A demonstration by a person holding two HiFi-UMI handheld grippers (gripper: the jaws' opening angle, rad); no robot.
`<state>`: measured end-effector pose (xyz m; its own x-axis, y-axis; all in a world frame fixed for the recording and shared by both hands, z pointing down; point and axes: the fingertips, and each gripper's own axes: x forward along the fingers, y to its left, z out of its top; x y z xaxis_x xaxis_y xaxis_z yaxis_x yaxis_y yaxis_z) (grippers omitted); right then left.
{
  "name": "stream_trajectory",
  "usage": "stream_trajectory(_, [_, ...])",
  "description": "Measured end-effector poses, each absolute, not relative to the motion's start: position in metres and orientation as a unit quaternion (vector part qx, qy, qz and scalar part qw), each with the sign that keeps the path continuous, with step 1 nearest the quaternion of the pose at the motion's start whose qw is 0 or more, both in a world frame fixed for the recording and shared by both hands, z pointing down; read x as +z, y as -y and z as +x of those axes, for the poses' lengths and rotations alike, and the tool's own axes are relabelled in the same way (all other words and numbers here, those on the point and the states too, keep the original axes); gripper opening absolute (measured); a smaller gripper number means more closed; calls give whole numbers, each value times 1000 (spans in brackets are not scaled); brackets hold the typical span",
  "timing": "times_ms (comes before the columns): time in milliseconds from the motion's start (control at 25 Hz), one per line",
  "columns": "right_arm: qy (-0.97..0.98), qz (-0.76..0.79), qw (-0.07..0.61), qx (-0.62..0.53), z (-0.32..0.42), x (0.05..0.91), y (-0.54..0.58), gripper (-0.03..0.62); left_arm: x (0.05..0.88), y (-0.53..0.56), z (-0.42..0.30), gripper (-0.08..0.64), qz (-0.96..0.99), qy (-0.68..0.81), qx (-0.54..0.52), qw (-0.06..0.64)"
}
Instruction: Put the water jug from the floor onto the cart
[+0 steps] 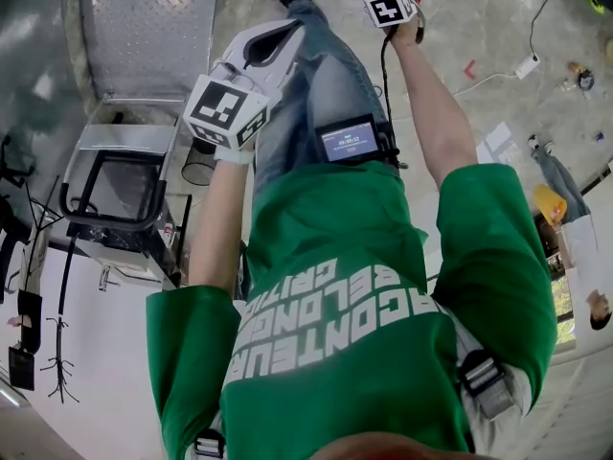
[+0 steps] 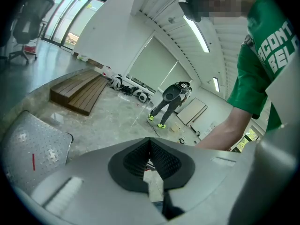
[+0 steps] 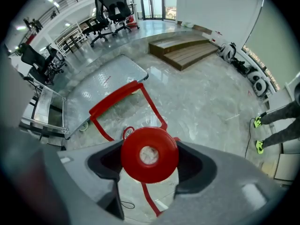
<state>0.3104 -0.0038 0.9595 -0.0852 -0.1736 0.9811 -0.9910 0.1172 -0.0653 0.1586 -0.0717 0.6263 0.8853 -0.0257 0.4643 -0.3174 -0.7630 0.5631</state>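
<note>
Water jug (image 3: pixel 149 154) | down at floor level near the cart (image 3: pixel 110 83), red cap up | right gripper (image 3: pixel 150 149) clamped on that cap | left gripper (image 2: pixel 150 153) closed, empty | probably heavy and sloshing if full; rigid cap and neck looked the surest hold

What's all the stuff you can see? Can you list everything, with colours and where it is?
jug: one, clear with red cap, gripped in the right gripper
frame: one, red, right by the jug
cart: one, silver, on the floor behind
steps: one set, brown wood, farther back
chairs: several, black, near the windows
other person: one, dark clothes, bending, far across the floor
shirt: one, green, on the person
grippers: two, grey; right on the jug's cap, left gripper shut, empty
</note>
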Motion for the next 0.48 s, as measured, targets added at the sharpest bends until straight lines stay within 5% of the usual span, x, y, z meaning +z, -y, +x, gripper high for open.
stream_trajectory(480, [633, 519, 431, 380, 318, 837, 27, 302, 565, 73, 149, 12, 932, 106, 188, 291])
